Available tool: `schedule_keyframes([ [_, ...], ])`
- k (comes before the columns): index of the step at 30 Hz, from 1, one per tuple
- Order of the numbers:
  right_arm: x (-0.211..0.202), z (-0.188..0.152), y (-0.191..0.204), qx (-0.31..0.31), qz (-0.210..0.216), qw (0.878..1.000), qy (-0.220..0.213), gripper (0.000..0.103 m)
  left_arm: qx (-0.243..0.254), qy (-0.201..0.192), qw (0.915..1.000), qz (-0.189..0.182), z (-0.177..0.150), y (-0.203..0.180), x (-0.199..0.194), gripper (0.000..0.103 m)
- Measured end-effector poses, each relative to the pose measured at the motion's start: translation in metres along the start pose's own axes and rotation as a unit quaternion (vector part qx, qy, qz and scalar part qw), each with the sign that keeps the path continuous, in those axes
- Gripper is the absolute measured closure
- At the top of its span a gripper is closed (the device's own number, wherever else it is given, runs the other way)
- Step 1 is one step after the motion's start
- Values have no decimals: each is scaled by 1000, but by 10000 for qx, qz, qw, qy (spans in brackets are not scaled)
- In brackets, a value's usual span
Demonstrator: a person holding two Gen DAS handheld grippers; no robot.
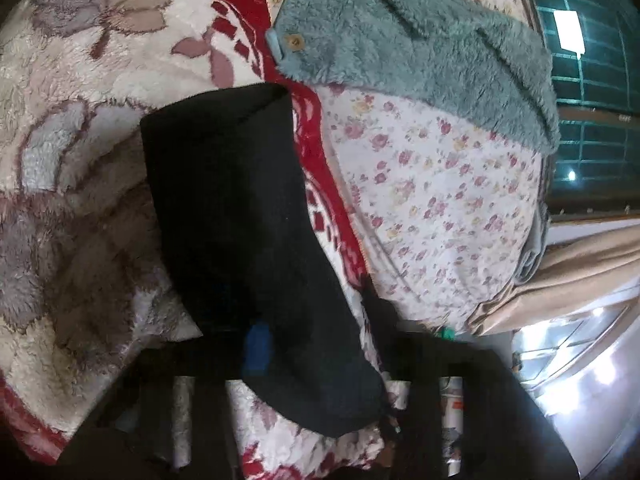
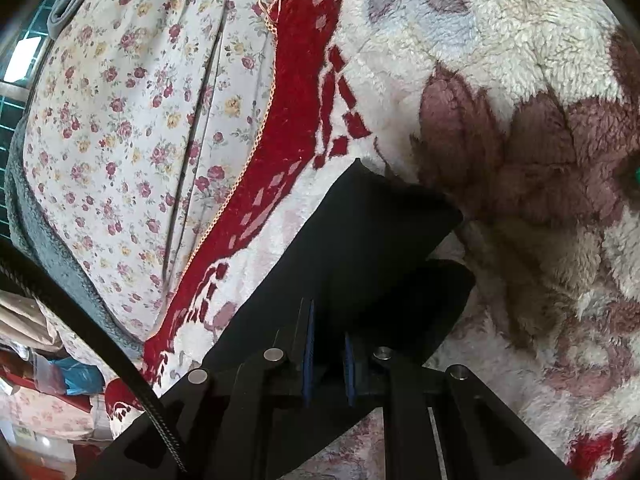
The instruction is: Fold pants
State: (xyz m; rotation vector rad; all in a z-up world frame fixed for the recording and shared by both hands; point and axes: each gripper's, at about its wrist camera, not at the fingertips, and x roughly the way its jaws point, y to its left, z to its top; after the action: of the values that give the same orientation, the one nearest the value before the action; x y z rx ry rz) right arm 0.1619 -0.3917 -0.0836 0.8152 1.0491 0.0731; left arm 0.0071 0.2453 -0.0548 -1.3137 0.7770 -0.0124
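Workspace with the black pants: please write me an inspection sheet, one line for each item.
Surface: fleece blanket, cream with red border, over a floral sheet.
Job's things: black pants, a dark band lying on the blanket.
Clutter: teal fuzzy garment with wooden buttons, on the sheet.
Grippers: right gripper looks shut on the pants; left gripper is blurred, state unclear.
Cables: black ribbed cable at the lower left of the right wrist view.
Surroundings: window with grille, beige curtain.
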Motion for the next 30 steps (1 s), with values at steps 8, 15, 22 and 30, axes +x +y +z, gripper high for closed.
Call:
schedule_keyframes([
  [8,-13,1,-4,160,420,9987,-256,96,457,-359,9974,434,-10,-23,-13,99],
  [15,-3,18,-15,733,940,9926,-222,98,423,-563,9970,-321,25,-54,-3,99],
  [22,37,57,20,619,685,9955,-213,98,512,-619,9966,159,95,-70,88,99],
  [30,91,79,42,237,596,9973,-367,98,159,-730,9946,718,119,-32,133,99],
])
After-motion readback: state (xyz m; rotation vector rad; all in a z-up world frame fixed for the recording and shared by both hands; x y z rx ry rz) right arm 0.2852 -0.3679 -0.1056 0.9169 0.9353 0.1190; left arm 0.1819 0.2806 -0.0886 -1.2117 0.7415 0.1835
